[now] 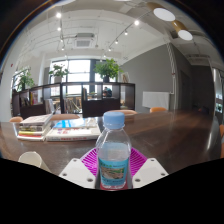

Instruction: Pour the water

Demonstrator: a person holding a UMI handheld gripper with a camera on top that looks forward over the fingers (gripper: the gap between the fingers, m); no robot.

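Office, wooden table [170, 135] | water bottle [113, 155] upright between claw [113, 168] fingers | claw closed on bottle

I see a moderately lit room: round white ceiling lamps [163, 14] glow at the upper right, and daylight floods through the tall windows [78, 70] at centre left, washing them out. The dark brown wooden table [170, 130] shows soft sheen. Fisheye bending curves everything near the edges, and distant parts look soft.

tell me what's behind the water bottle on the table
Behind the water bottle: bare table, then chairs and windows. The bottle covers the strip directly behind it.
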